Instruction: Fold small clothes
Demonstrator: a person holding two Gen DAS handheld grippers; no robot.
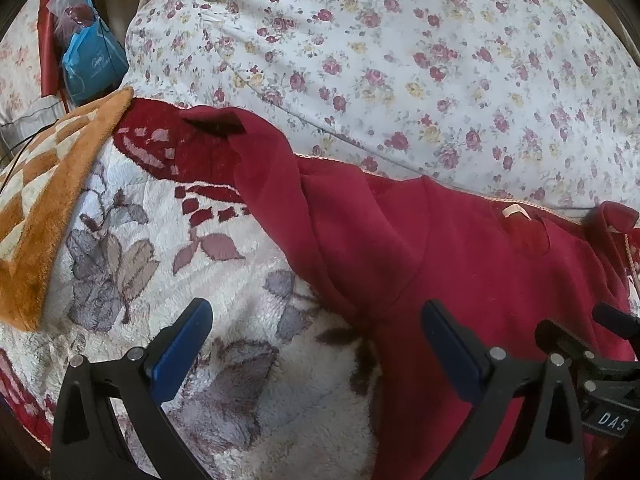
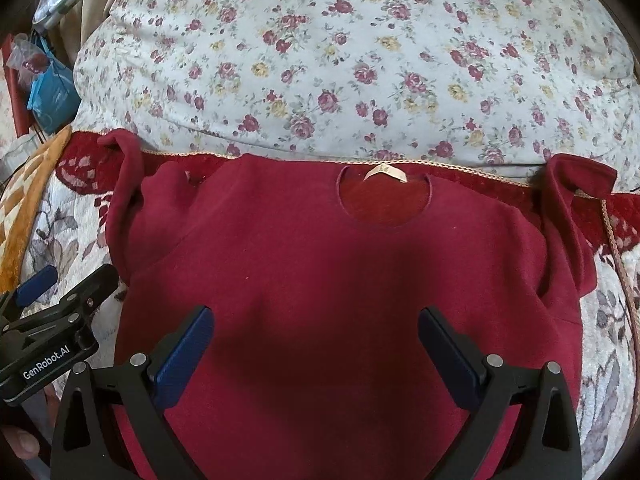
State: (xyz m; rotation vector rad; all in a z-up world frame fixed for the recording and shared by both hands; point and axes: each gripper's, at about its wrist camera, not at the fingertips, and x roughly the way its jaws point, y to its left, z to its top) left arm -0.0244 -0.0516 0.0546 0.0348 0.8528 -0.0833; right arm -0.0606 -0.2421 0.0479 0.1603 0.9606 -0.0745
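Observation:
A dark red long-sleeved top (image 2: pixel 320 264) lies flat on a plush floral blanket (image 1: pixel 224 280), neckline with a white label (image 2: pixel 384 174) at the far side. Both sleeves are bent up toward the pillow. My right gripper (image 2: pixel 316 324) is open and empty above the top's lower middle. My left gripper (image 1: pixel 316 316) is open and empty over the top's left edge (image 1: pixel 360 264), one finger above the blanket, one above the cloth. The left gripper also shows at the left of the right wrist view (image 2: pixel 60 308).
A large floral pillow (image 2: pixel 352 52) lies just behind the top. An orange checked towel (image 1: pixel 44 184) lies at the left. A blue plastic bag (image 1: pixel 92 60) and clutter sit at the far left.

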